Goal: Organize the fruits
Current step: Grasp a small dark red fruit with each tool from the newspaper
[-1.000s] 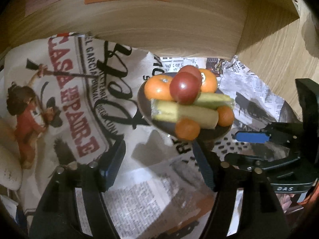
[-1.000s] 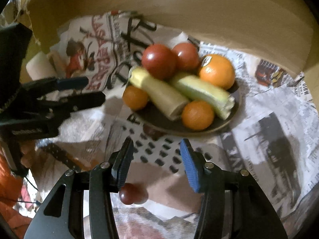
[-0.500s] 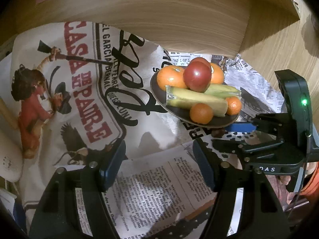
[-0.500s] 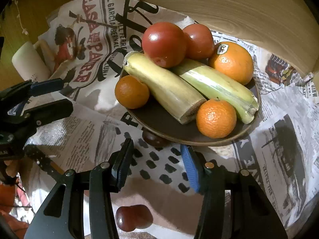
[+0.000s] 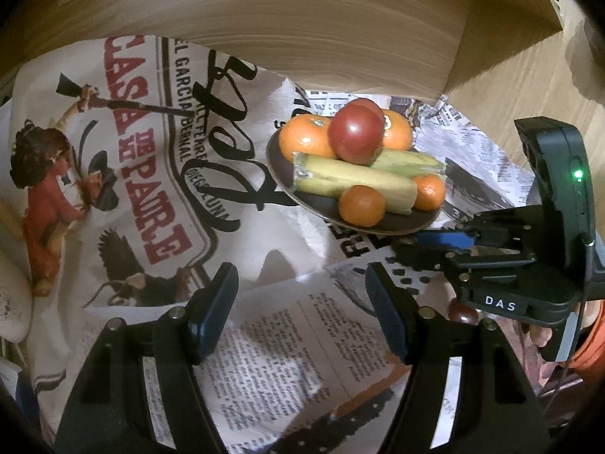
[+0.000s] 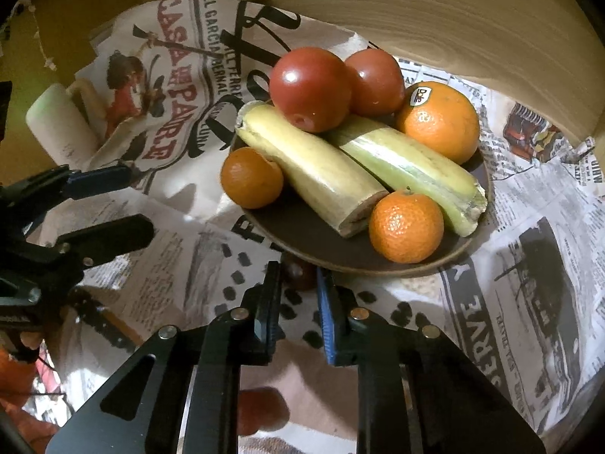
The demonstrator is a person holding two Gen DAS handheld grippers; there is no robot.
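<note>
A dark plate (image 6: 321,238) on newspaper holds two tomatoes (image 6: 310,87), two banana pieces (image 6: 314,168), a large orange (image 6: 440,126) and two mandarins (image 6: 406,227). The plate also shows in the left wrist view (image 5: 382,221). My right gripper (image 6: 298,283) has its jaws closed around a small dark red fruit (image 6: 298,276) at the plate's front rim. A second dark red fruit (image 6: 261,408) lies below it, also seen in the left wrist view (image 5: 463,312). My left gripper (image 5: 300,306) is open and empty over the newspaper, left of the plate.
A curved wooden wall (image 5: 302,38) stands right behind the plate. A printed cloth (image 5: 124,174) covers the left side. A white cylinder (image 6: 56,128) lies at the far left. Newspaper (image 6: 529,265) covers the surface.
My right gripper moved forward to the plate's front rim and closed its jaws around the small dark red fruit. My left gripper drifted slightly and stayed open.
</note>
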